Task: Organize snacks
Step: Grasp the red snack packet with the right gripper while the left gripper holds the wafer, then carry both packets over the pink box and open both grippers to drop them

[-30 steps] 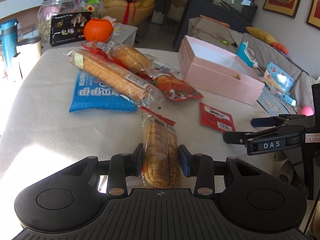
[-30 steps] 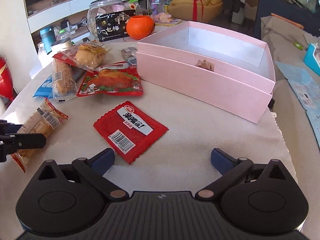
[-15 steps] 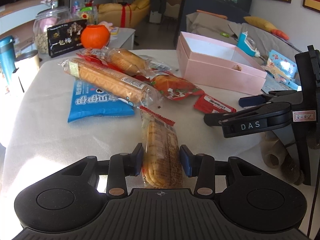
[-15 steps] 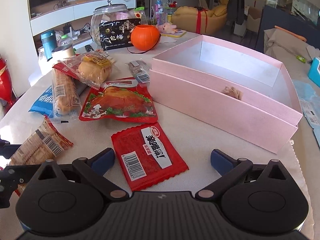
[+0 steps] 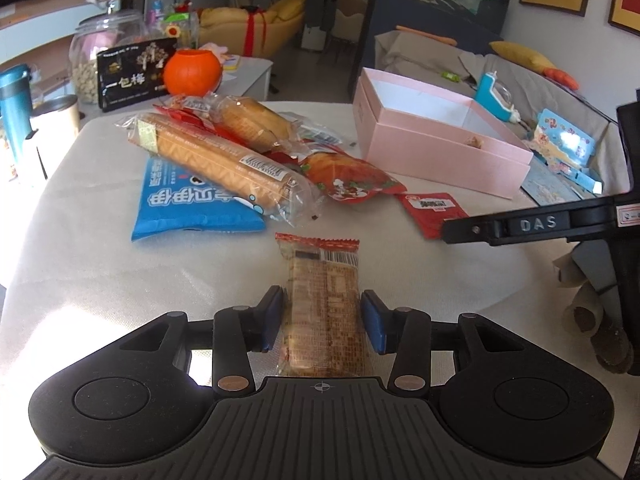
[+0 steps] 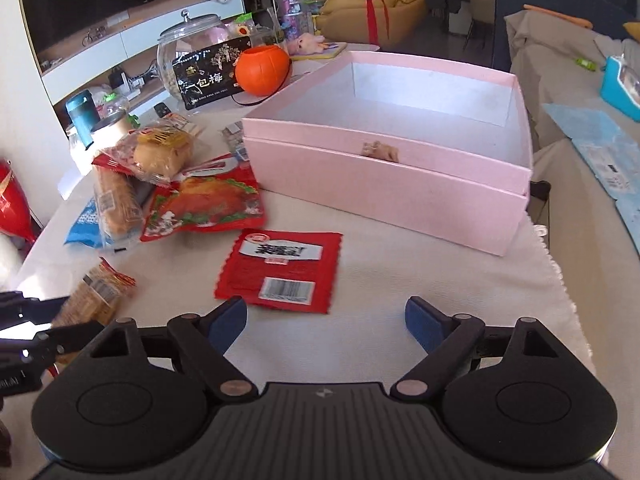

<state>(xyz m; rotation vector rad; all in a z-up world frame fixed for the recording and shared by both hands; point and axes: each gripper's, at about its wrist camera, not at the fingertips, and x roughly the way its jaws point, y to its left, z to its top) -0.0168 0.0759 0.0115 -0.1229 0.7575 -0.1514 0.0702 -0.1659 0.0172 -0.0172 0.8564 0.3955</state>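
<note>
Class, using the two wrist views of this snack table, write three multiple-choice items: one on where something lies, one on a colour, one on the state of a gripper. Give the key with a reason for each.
1. Where does the flat red foil sachet with the barcode lie?
A. inside the box
B. on the tablecloth, in front of the box
C. on top of the blue packet

2. What colour is the open rectangular cardboard box?
A. pink
B. green
C. black

3. What are the left gripper's tongs doing?
A. hanging open over bare cloth
B. closed around the clear-wrapped brown cracker packet with red ends
C. gripping the long wafer roll

Key:
1 B: the sachet rests on the cloth between the right gripper and the box's near wall.
2 A: its walls are pink in both views.
3 B: both blue pads press the packet's sides, while the right tongs stand wide apart and hold nothing.
</note>
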